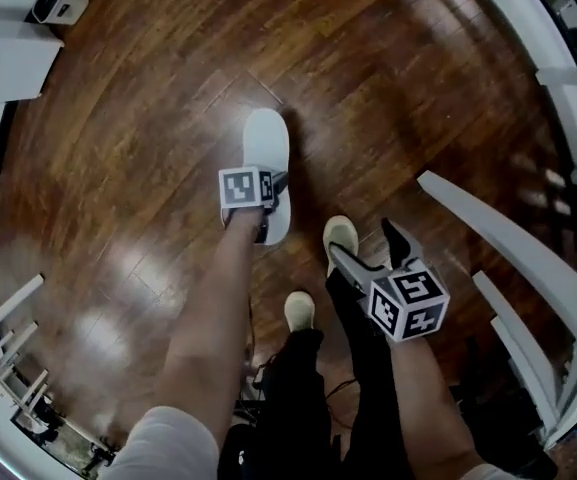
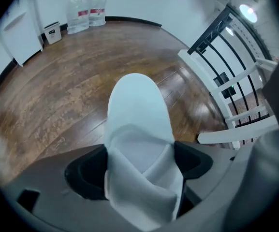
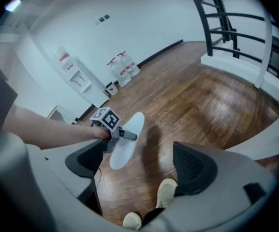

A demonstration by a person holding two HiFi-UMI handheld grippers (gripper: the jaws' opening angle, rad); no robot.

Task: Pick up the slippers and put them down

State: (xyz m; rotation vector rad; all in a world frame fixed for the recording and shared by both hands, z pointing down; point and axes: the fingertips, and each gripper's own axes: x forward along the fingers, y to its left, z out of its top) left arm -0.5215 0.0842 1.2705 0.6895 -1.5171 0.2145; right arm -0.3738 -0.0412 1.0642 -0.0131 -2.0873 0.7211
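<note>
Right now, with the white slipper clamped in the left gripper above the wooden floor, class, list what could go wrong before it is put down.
1. The left gripper pinches only the soft folded strap of the slipper. The sole hangs free, so it may swing, slip out or land crooked on the floor.
2. The open, empty right gripper sits close to the person's shoe and could knock it.

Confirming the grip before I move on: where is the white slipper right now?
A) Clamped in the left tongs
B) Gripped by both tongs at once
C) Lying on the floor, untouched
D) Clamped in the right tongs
A: the left gripper view shows the left tongs shut on the white slipper, while the right tongs stand open and empty.
</note>
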